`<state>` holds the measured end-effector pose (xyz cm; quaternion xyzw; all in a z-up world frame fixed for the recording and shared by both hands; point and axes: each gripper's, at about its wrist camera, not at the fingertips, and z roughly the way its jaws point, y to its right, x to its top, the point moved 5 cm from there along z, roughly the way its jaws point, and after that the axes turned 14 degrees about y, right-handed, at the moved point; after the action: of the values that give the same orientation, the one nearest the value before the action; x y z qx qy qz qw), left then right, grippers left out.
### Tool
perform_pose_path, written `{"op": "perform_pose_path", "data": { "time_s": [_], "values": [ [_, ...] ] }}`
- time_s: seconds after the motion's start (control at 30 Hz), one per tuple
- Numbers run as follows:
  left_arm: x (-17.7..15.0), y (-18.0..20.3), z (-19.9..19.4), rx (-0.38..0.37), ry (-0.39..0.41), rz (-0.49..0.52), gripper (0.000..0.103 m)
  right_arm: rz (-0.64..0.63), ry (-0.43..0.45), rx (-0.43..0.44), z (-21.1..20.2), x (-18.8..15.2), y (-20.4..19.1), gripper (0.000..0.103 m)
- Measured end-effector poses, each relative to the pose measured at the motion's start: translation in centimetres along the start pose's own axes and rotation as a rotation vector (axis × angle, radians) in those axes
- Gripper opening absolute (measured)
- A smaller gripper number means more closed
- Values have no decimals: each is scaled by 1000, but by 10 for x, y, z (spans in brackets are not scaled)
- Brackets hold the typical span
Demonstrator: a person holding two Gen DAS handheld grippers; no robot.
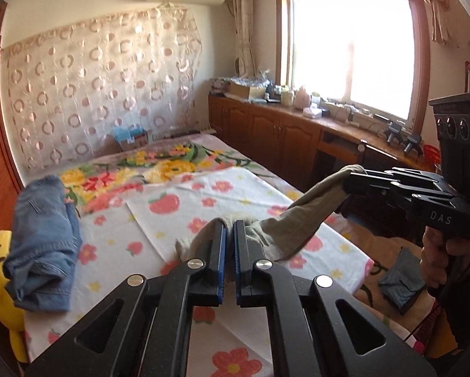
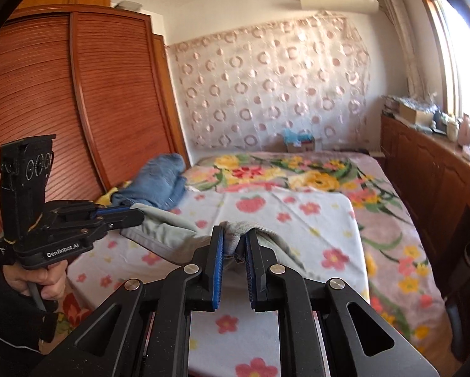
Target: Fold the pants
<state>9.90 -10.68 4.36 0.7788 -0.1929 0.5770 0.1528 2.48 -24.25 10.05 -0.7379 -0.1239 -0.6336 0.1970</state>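
The left gripper [image 1: 230,238] is clamped on one edge of the grey-green pants [image 1: 301,216], and the right gripper [image 2: 235,245] is clamped on another. The pants are held stretched between the two, above the flowered sheet [image 1: 178,201] on the bed [image 2: 392,251]. No fold is judged complete; laying out and folding remain. The hanging lower part is hidden. Farther back, blue jeans [image 1: 43,245] lie bunched.

Sunlit window [image 1: 351,53], wooden cabinets [image 1: 266,125], louvred wardrobe [image 2: 78,94], circle-patterned curtain [image 2: 266,81].
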Motion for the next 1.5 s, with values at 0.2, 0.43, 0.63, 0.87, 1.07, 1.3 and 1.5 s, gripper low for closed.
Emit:
{"op": "perform_pose_path", "data": {
  "time_s": [0.2, 0.43, 0.63, 0.87, 1.07, 1.3, 1.5],
  "values": [
    [34, -30, 4, 53, 46, 10, 5, -78, 10, 24, 34, 32, -11, 13],
    [66, -93, 48, 161, 51, 1, 5, -139, -7, 34, 120, 63, 4, 13],
    [95, -126, 70, 249, 65, 1, 5, -190, 28, 21, 169, 81, -3, 13],
    [37, -114, 54, 241, -10, 16, 5, -170, -98, 60, 163, 14, 1, 13],
    [-81, -100, 43, 197, -183, -33, 5, -106, -303, 118, 155, -90, 2, 13],
    [-134, -81, 32, 183, -246, -70, 5, -61, -384, 116, 151, -131, 0, 13],
    [-154, -72, 20, 172, -260, -114, 5, 1, -382, 97, 138, -137, 10, 13]
  ]
}}
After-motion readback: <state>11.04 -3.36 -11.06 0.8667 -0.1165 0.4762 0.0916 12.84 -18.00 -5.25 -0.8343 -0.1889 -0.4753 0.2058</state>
